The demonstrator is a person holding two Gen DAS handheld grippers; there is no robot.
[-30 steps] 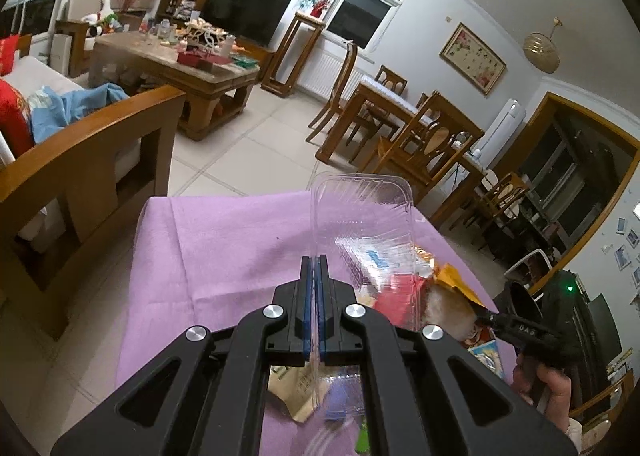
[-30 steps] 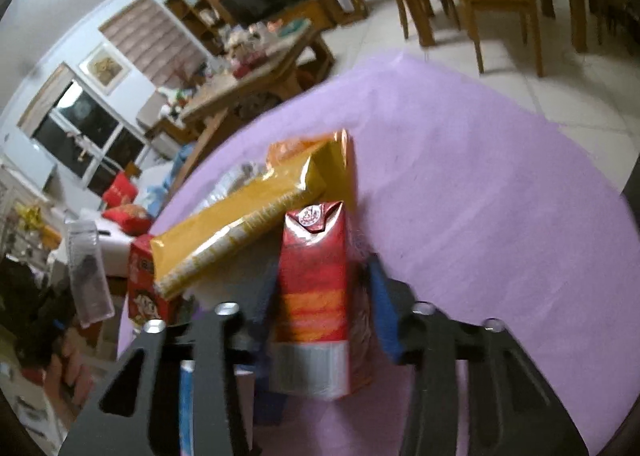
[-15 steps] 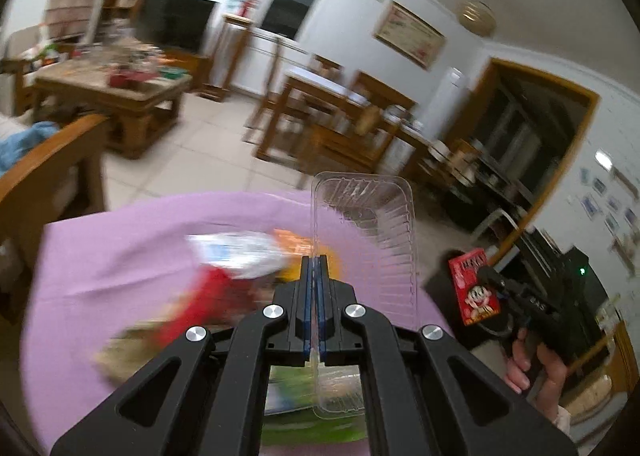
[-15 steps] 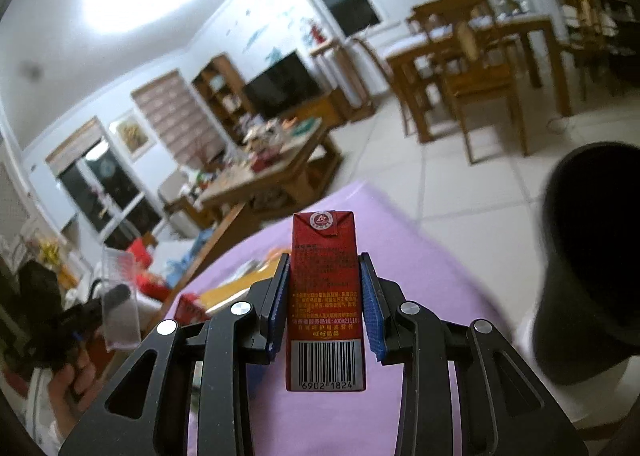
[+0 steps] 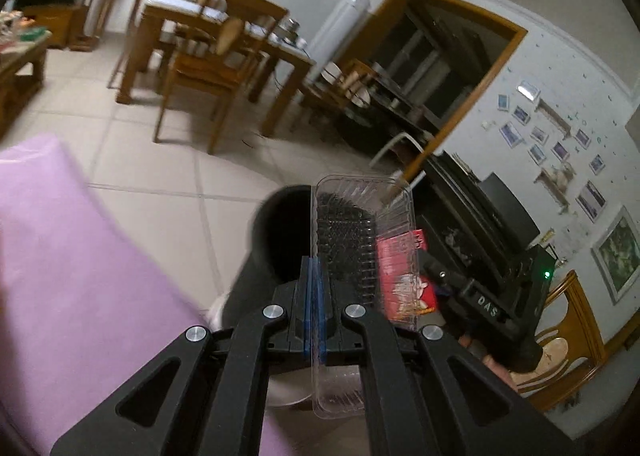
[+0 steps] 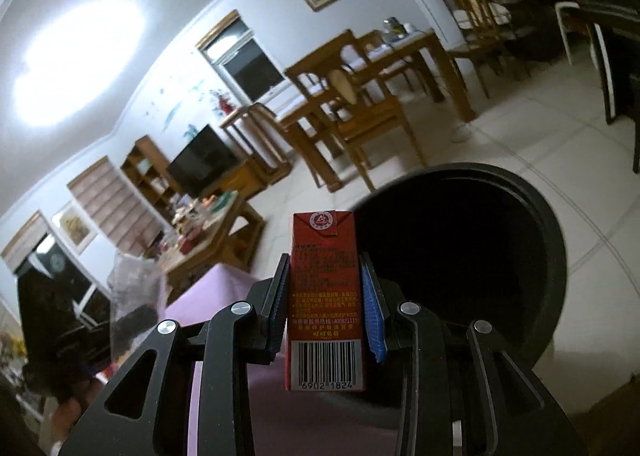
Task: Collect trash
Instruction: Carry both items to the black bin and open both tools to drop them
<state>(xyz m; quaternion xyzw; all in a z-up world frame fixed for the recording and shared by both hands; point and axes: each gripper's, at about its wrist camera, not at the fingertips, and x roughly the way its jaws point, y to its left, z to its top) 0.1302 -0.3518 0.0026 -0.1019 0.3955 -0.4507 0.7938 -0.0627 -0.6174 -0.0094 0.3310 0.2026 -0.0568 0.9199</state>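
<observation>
My left gripper is shut on the edge of a clear plastic tray, held upright over the floor in front of a black trash bin. My right gripper is shut on a red drink carton, held upright just left of the bin's wide dark opening. In the left wrist view the carton and the right gripper show through and beyond the tray. In the right wrist view the tray appears at lower left.
The purple-covered table lies to the left and below, and its corner shows in the right wrist view. A wooden dining table with chairs stands behind on the tiled floor. A coffee table stands further back.
Both grippers have swung away from the purple table toward the black bin. The carton was lifted off the trash pile. The tray stays clamped in the left gripper.
</observation>
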